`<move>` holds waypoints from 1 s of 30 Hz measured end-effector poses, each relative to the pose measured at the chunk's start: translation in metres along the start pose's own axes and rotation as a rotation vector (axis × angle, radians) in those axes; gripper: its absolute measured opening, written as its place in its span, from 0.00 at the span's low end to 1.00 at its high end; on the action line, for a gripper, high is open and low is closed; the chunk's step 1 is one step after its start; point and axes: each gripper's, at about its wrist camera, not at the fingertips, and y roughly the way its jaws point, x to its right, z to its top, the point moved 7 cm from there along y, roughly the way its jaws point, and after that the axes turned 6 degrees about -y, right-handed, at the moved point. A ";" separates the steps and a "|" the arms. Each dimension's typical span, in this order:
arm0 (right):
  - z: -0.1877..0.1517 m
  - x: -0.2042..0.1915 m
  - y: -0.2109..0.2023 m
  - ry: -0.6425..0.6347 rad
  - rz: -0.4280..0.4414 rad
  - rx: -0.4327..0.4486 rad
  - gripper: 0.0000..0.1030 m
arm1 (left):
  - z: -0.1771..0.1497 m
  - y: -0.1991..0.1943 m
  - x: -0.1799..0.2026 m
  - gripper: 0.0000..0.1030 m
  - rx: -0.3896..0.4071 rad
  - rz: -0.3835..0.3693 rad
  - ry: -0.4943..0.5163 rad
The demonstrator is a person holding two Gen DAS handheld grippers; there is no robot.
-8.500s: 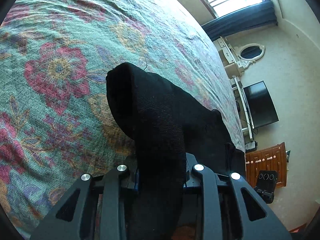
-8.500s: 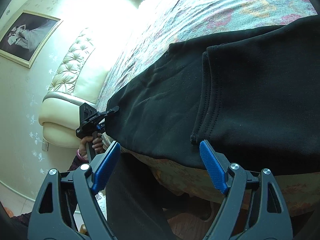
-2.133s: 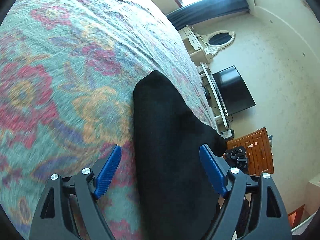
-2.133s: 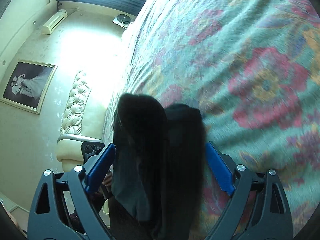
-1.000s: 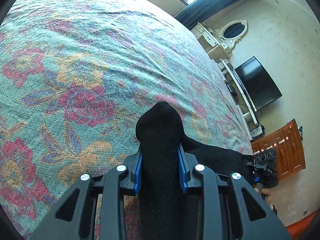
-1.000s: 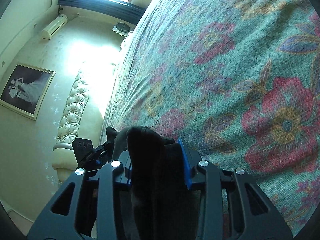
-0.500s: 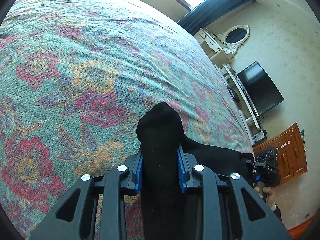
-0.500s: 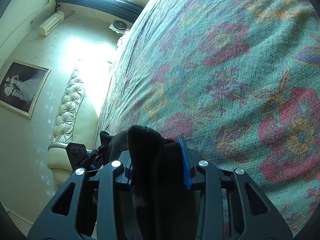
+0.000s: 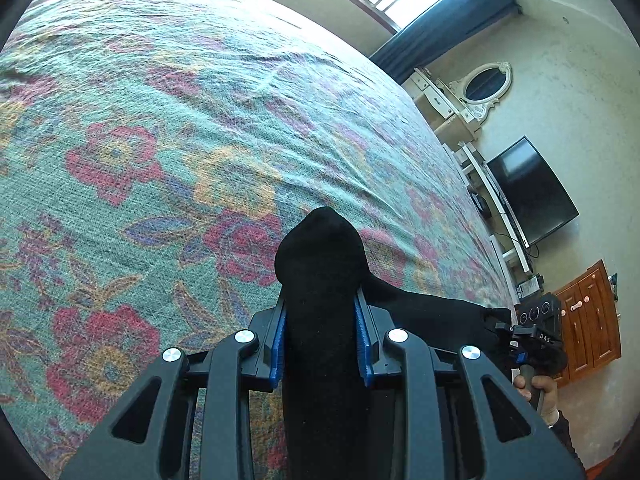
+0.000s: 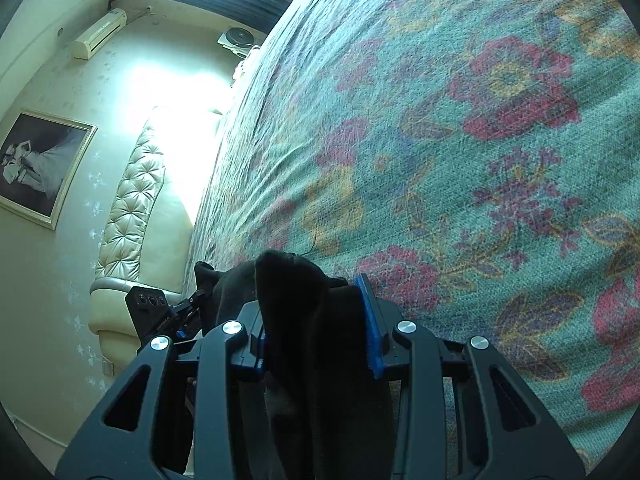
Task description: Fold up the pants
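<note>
the left gripper (image 9: 321,340) is pinching a bunched fold of the black knit pants (image 9: 320,280) between its blue pads; the right gripper (image 10: 316,328) is pinching another fold, both over the teal floral bedspread (image 9: 160,120). only the left view is showing a black television (image 9: 528,192); only the right, a cream tufted sofa (image 10: 132,216).

The pants (image 9: 320,272) are black, of thick soft knit cloth. One bunched fold stands up as a rounded hump over the flowered bedspread (image 9: 160,120), and from it a band of the cloth stretches off to the right, low over the bed. In the right wrist view another thick, doubled wad of the same pants (image 10: 300,312) rises above the bedspread near its edge.
</note>
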 end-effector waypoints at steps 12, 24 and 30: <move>0.016 -0.015 0.041 -0.012 0.011 -0.039 0.34 | 0.027 -0.006 -0.026 0.28 0.023 0.034 -0.006; 0.034 -0.029 0.076 -0.017 0.031 -0.066 0.34 | 0.062 -0.003 -0.051 0.28 0.030 0.064 -0.040; 0.046 -0.033 0.092 0.002 0.053 -0.058 0.34 | 0.080 0.001 -0.059 0.28 0.036 0.095 -0.029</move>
